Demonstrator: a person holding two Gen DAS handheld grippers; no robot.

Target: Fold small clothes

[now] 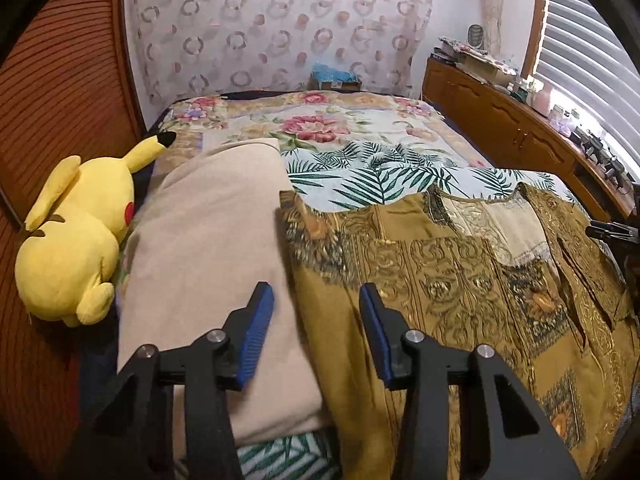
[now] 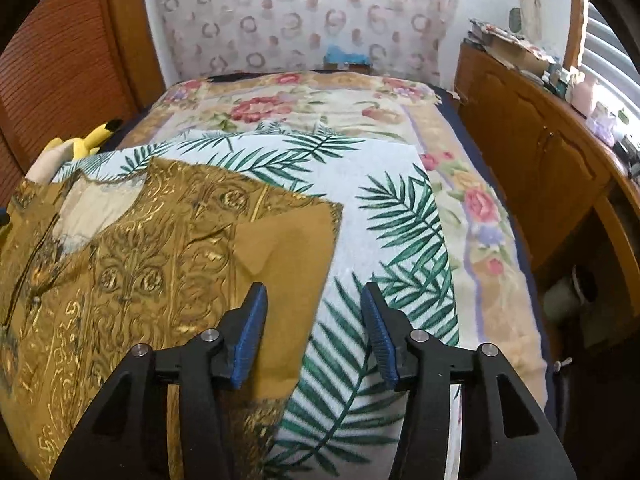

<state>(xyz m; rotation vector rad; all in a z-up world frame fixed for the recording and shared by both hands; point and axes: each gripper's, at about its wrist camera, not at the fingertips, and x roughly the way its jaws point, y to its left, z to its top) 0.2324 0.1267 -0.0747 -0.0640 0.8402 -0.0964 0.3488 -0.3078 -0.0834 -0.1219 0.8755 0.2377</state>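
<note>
A mustard-gold patterned shirt (image 1: 460,280) lies spread flat on the bed, collar toward the far end; it also shows in the right wrist view (image 2: 140,264), with its right sleeve folded inward showing a plain underside (image 2: 288,240). My left gripper (image 1: 316,300) is open and empty, just above the shirt's left edge. My right gripper (image 2: 314,300) is open and empty, above the shirt's right edge. The right gripper's tip shows at the far right of the left wrist view (image 1: 608,232).
A folded beige cloth (image 1: 216,264) lies left of the shirt. A yellow plush toy (image 1: 76,236) rests by the wooden wall. A palm-leaf blanket (image 2: 380,216) covers a floral bedspread (image 2: 480,208). A cluttered wooden cabinet (image 2: 532,128) stands on the right.
</note>
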